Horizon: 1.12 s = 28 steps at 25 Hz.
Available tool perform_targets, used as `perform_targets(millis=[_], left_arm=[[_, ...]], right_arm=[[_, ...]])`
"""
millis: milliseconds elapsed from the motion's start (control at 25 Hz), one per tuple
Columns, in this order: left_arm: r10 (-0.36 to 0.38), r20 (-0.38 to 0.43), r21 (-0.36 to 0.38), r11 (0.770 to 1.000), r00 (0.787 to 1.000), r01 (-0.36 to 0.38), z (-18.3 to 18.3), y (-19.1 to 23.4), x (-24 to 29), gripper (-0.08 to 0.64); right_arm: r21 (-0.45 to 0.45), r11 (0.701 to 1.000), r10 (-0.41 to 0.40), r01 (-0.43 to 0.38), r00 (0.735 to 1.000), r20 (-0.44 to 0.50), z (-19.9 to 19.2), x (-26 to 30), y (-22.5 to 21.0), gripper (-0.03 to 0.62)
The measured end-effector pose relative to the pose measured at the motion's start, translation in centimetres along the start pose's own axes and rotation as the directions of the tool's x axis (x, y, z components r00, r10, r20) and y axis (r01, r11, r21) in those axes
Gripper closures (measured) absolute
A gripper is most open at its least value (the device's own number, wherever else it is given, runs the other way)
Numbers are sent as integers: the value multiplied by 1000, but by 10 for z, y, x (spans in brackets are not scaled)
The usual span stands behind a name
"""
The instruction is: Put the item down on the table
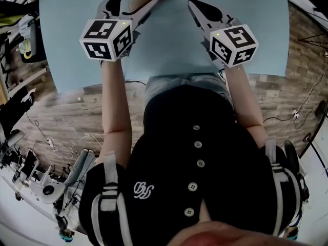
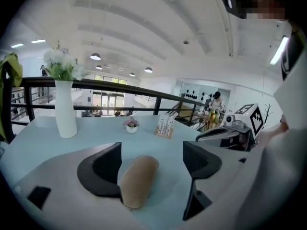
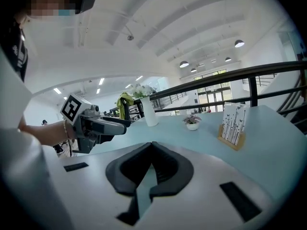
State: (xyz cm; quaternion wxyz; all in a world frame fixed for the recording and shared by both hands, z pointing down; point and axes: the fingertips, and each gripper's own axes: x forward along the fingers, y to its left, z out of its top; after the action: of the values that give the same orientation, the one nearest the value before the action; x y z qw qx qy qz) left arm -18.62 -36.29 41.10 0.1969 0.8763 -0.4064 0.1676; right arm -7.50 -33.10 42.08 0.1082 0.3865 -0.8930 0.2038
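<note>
Left gripper fingers stand apart. Roll lies free on the tabletop at 12 o'clock. Right gripper fingers are together, empty. Job looks done.

Jaws of left gripper apart. Between them, nearer left jaw, tan oblong item lies on pale blue table. Far left, white vase.

A pale blue table stands on a wood-plank floor, where loose cables trail. Beyond runs a dark railing; round lamps glow under a white ribbed ceiling.
</note>
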Motion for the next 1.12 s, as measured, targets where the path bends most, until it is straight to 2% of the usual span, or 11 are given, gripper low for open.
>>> perform_targets(millis=[160, 520, 640, 720, 880, 1120], left_arm=[[27, 66, -36, 999, 997, -25, 4, -8, -21, 191], [-4, 124, -133, 991, 992, 21, -14, -30, -54, 274], [24, 159, -149, 989, 987, 0, -17, -33, -62, 354], [32, 175, -161, 987, 984, -3, -18, -34, -67, 360], [39, 188, -162, 987, 981, -8, -21, -35, -71, 413], [10, 177, -174, 985, 984, 21, -32, -44, -68, 490]], right_arm=[[-19, 1000, 4, -4, 1000, 25, 11, -8, 12, 581], [-53, 998, 41, -38, 997, 59, 26, -9, 46, 581], [-57, 997, 46, -42, 997, 64, 27, -11, 52, 581], [-63, 997, 52, -47, 997, 66, 28, -12, 56, 581], [-83, 994, 74, -70, 996, 50, 27, -11, 64, 581], [-82, 992, 100, -99, 995, 12, 16, -8, 71, 581]])
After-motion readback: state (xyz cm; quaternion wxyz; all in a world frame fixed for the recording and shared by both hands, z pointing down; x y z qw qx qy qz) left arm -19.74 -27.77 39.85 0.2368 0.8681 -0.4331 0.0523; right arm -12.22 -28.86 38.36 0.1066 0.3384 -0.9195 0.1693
